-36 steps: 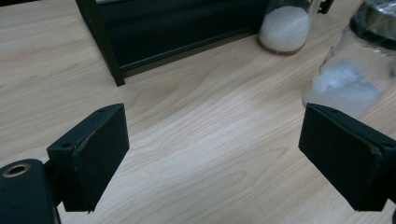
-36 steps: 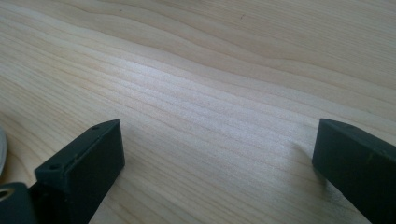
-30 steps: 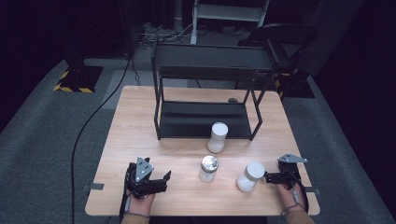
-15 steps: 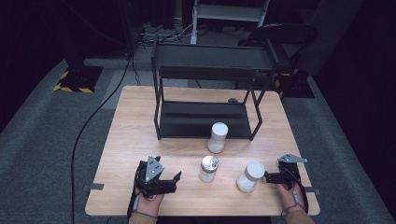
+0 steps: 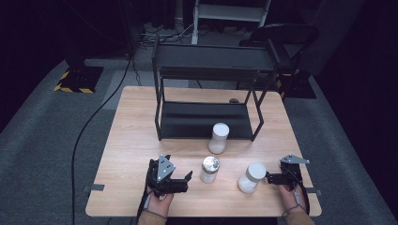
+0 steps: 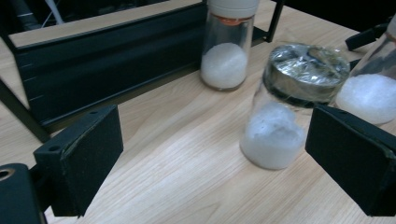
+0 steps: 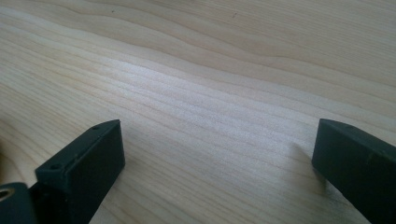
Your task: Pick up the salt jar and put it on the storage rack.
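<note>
High view: pale wooden table, with a black metal two-tier shelf rack on its far half. Three clear glass jars of white powder toward the near edge. White-lidded jar upright just in front of the rack's lower tier. Silver-lidded jar upright near the middle of the near edge. A second white-capped jar to its right, leaning slightly. Left gripper low over the near left part of the table, pointing right toward the silver-lidded jar, close beside it but apart. Jaws spread wide, having just been opening, nothing between them. Right gripper at the near right, tips just beside the second white-capped jar; contact too fine to tell from here.

Left gripper view: two black padded jaws wide apart, bare wood between them. Silver-lidded jar ahead and to the right, close to the right jaw, not touched. White-lidded jar farther off, by the rack's dark lower tier. Second white-capped jar at the right edge, partly behind the right jaw.

Right gripper view: jaws wide, gripping nothing, low over bare wood grain.
</note>
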`<move>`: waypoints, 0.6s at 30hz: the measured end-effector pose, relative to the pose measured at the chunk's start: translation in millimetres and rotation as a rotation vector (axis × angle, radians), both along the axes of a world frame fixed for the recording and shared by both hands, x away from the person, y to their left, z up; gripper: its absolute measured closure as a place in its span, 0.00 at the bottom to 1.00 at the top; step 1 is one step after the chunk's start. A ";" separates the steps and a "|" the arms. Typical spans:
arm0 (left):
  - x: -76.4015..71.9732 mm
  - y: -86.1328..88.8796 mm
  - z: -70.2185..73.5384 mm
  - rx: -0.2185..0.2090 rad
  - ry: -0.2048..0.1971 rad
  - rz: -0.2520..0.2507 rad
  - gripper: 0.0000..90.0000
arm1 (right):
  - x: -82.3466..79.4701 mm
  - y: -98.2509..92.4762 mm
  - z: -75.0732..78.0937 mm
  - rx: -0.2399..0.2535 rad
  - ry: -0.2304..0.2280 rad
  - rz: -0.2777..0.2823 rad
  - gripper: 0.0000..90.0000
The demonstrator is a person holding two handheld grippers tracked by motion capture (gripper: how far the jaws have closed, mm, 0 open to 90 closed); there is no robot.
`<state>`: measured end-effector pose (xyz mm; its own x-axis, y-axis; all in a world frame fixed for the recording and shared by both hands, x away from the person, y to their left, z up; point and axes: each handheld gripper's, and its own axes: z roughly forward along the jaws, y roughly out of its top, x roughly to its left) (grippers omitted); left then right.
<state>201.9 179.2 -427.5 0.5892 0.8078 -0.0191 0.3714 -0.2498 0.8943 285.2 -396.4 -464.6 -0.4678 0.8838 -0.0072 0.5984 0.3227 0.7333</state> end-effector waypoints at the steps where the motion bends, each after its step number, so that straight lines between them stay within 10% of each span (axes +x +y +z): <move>1: 0.7 -1.3 -0.6 -0.003 -0.002 -0.004 0.04 | 0.0 0.1 0.0 0.000 0.000 -0.002 0.02; 18: 12.2 -21.1 -2.6 -0.003 -0.008 -0.054 0.04 | -0.5 0.5 -0.1 0.000 -0.001 -0.010 0.03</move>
